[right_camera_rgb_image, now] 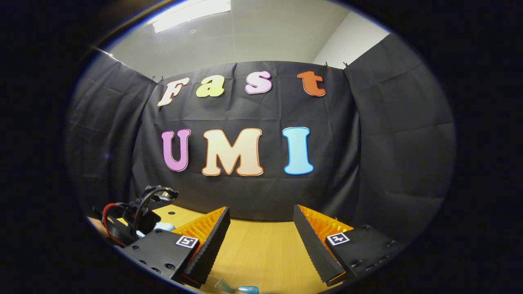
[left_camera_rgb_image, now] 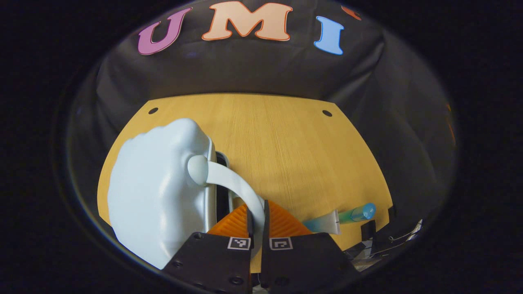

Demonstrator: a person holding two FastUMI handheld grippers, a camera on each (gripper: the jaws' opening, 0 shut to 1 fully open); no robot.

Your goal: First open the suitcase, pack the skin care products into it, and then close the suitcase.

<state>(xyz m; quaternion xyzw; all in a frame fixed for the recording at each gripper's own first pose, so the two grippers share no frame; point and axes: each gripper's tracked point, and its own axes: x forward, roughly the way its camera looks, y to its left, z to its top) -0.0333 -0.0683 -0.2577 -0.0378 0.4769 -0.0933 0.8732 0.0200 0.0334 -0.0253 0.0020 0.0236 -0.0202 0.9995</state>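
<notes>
Table [left_camera_rgb_image: 286, 147]: wooden, carries everything.
Suitcase [left_camera_rgb_image: 155, 192]: pale blue, standing at table's left.
Left gripper [left_camera_rgb_image: 257, 228]: pinching the suitcase handle [left_camera_rgb_image: 241, 188].
Right gripper [right_camera_rgb_image: 259, 249]: spread, empty.
Tube [left_camera_rgb_image: 347, 216]: lying just right of the left gripper.
Risk: thin handle may slip, tipping the suitcase.

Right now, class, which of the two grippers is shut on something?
The left gripper: its fingers pinch the suitcase's pale strap handle. The right gripper's fingers stand apart, empty.

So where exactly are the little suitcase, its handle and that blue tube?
Suitcase [left_camera_rgb_image: 151, 192], left gripper view: on its pale blue shell.
Handle [left_camera_rgb_image: 237, 185], left gripper view: on the curved strap, above the fingers.
Tube [left_camera_rgb_image: 351, 214], left gripper view: on its green-blue body, near the cap.
</notes>
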